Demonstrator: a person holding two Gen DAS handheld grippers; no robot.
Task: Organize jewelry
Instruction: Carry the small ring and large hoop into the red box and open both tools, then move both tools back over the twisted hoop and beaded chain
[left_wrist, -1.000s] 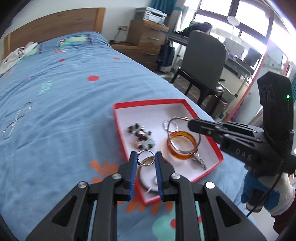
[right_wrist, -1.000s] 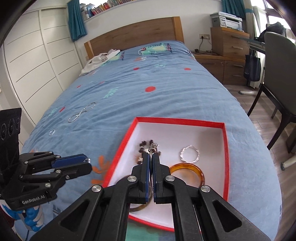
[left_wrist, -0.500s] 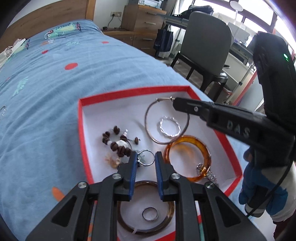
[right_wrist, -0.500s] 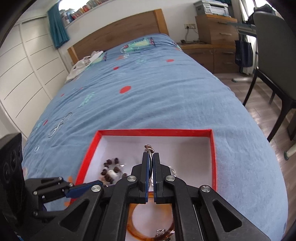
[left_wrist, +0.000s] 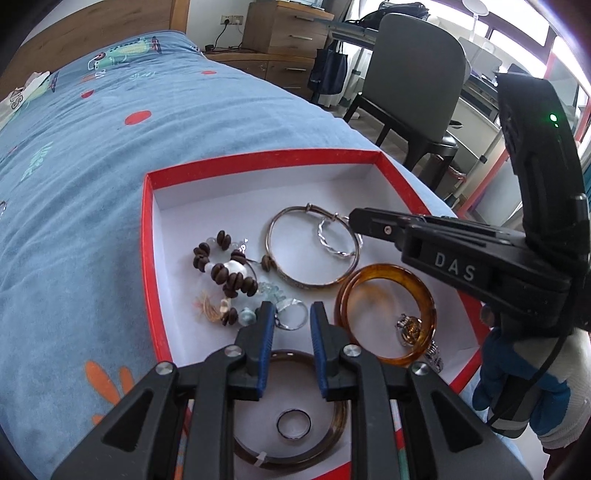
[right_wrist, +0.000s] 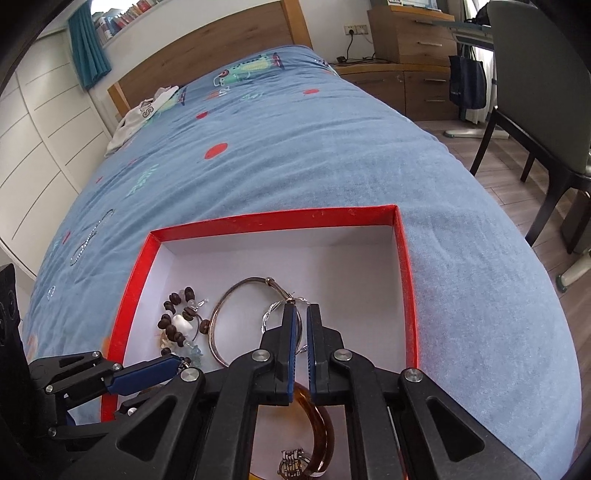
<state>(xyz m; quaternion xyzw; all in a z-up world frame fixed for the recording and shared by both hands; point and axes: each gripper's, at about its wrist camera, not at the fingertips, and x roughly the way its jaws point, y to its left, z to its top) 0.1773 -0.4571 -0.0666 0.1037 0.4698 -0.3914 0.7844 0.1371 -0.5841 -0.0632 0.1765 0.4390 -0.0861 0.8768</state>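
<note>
A red-rimmed white box (left_wrist: 147, 236) lies on the blue bedspread and holds jewelry. My left gripper (left_wrist: 290, 314) is open just above a silver ring (left_wrist: 291, 314) lying on the box floor. My right gripper (right_wrist: 300, 314) is slightly open over a thin bronze bangle (left_wrist: 314, 254) and a twisted silver ring (left_wrist: 334, 240); the bangle lies flat in the box. An amber bangle (left_wrist: 386, 314), a brown bead bracelet (left_wrist: 225, 269), a watch-like piece (left_wrist: 413, 332), a dark bangle (left_wrist: 291, 432) and a small ring (left_wrist: 293, 424) also lie inside.
The box (right_wrist: 406, 280) sits near the bed's right edge. A chain (right_wrist: 92, 236) lies on the bedspread far left. A grey chair (left_wrist: 413, 85) and wooden drawers (left_wrist: 288, 29) stand beside the bed. White cloth (right_wrist: 144, 110) lies by the headboard.
The right gripper lowered the thin bronze bangle into the box and opened off it. The left gripper lowered the silver ring to the box floor and widened.
</note>
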